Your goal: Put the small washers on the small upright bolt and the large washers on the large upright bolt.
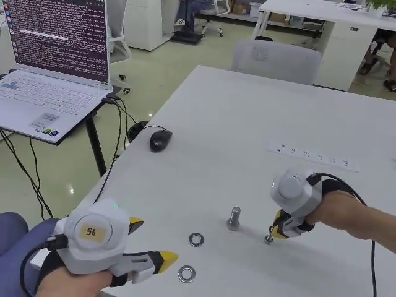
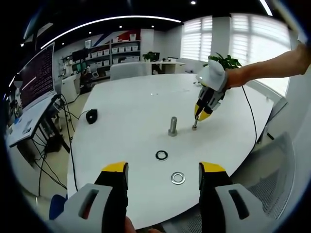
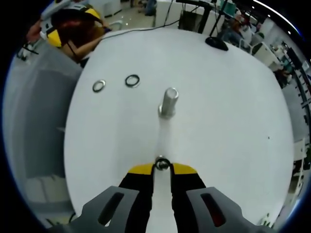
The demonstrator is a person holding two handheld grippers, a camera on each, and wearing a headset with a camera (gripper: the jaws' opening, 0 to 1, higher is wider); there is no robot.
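While my right tongs (image 3: 163, 169) are pinching small washer (image 3: 163, 163) atop small bolt (image 1: 269, 238), I'm keeping it level, centring hole before releasing. Left tongs (image 2: 164, 168) hanging apart, empty, near large washers (image 1: 196, 239) lying on counter (image 1: 247, 124) beside large bolt (image 1: 233, 218).

Two bolts: large bolt (image 1: 233, 218), small bolt (image 1: 269, 238). Three washers: far washer (image 1: 196, 239), near washer (image 1: 187, 273), small washer (image 3: 163, 164). One mouse (image 1: 160, 140), one laptop (image 1: 46, 74).

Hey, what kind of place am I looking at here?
Most likely an open-plan office or lab. A laptop full of terminal text sits beside the white table, which carries a computer mouse and a power strip; shelves of storage bins line the far wall.
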